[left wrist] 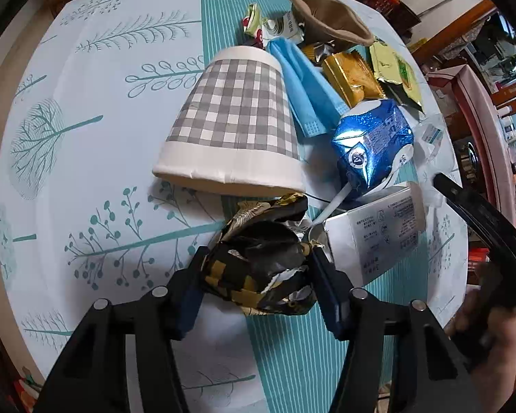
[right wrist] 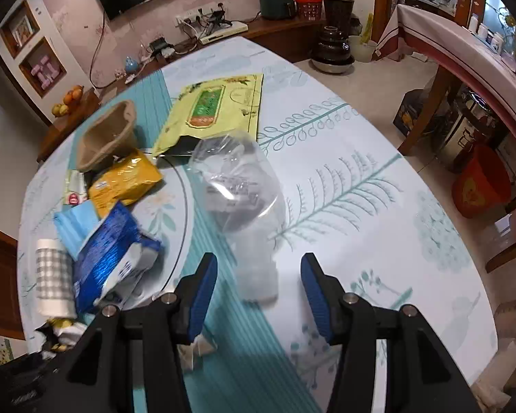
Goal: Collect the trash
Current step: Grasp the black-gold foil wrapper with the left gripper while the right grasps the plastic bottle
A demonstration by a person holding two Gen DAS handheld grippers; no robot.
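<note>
A crumpled black-and-gold wrapper lies on the tree-patterned tablecloth. My left gripper is shut on it, one blue pad against each side. Just beyond it, a grey checked paper cup lies on its side, with a white carton and a blue foil pack to its right. My right gripper points down at the table and is open. A clear plastic bag reaches in between its pads without touching them.
The trash pile also holds a blue face mask, a gold packet, a brown pulp cup and a yellow-green pouch. The table edge runs along the right, with a red bucket on the floor beyond it.
</note>
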